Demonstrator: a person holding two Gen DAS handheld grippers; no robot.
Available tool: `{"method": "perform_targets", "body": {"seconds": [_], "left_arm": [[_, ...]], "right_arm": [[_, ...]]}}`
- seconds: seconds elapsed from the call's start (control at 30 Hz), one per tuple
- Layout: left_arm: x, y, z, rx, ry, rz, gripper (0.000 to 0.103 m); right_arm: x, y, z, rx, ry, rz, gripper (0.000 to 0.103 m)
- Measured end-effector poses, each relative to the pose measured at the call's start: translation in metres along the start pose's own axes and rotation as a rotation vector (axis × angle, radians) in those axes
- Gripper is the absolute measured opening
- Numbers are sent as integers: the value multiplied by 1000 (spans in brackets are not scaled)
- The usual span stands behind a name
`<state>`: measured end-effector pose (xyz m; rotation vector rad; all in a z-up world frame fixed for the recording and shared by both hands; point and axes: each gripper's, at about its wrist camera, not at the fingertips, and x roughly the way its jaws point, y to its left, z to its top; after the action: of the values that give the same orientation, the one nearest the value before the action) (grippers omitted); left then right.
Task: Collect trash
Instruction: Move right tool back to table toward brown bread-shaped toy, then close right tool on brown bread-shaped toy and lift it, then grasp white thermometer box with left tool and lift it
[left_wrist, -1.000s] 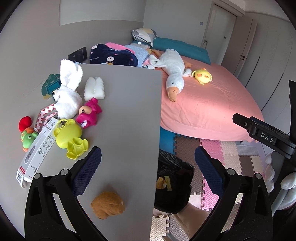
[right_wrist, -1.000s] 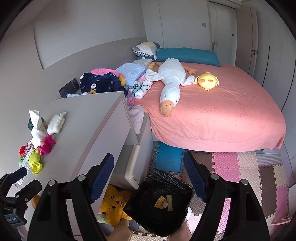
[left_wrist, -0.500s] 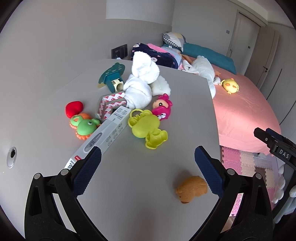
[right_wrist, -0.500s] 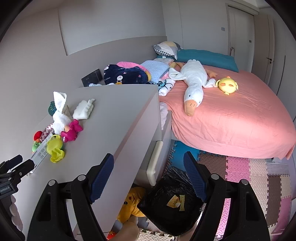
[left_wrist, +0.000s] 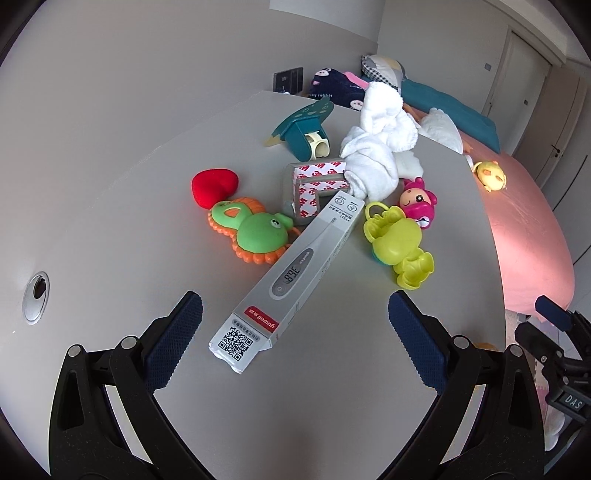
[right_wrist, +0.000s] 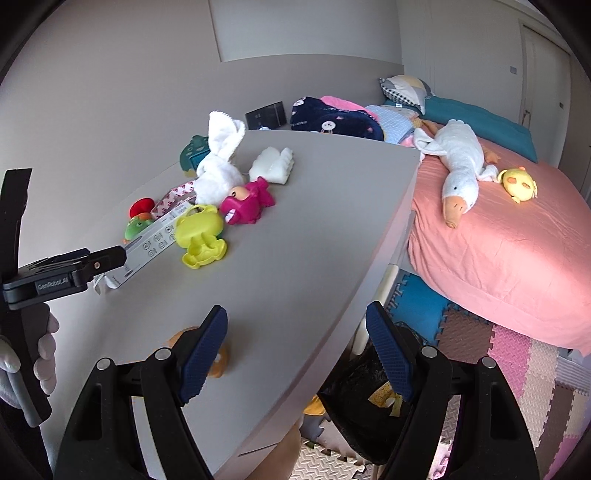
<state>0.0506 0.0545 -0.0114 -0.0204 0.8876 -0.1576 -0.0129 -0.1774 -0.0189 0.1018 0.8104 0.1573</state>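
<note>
A grey thermometer box (left_wrist: 291, 273) lies on the grey desk (left_wrist: 110, 236), its near end between my open left gripper's (left_wrist: 295, 332) fingers; it also shows in the right wrist view (right_wrist: 147, 251). A red-and-white tape package (left_wrist: 314, 188) lies behind it. A black trash bag (right_wrist: 365, 410) with yellow scraps stands on the floor beside the desk. My right gripper (right_wrist: 295, 350) is open and empty over the desk's near edge, next to an orange toy (right_wrist: 218, 358).
Toys sit around the box: a green frog (left_wrist: 255, 232), a red heart (left_wrist: 214, 186), a yellow toy (left_wrist: 399, 243), a pink toy (left_wrist: 419, 206), a white towel bunny (left_wrist: 376, 155), a teal tape dispenser (left_wrist: 306, 133). A pink bed (right_wrist: 509, 243) lies right. Foam mats (right_wrist: 517, 358) cover the floor.
My left gripper has swung left from the trash bag and moved in over the desk until the box lies between its fingers. My right gripper moved left over the desk edge.
</note>
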Motion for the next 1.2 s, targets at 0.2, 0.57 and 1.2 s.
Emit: {"method": "perform_targets", "body": {"seconds": [0.2,0.57,1.2], "left_arm": [[10,3,-2,31,14,31,97],[28,7,-3,47,67,38,97],[56,-25,16,154,103,3,67]], "right_arm": [[8,37,-12,-90,7,53,78],[29,57,-26,-172,23,78,60],[25,40,-25,-133,23,71,47]]}}
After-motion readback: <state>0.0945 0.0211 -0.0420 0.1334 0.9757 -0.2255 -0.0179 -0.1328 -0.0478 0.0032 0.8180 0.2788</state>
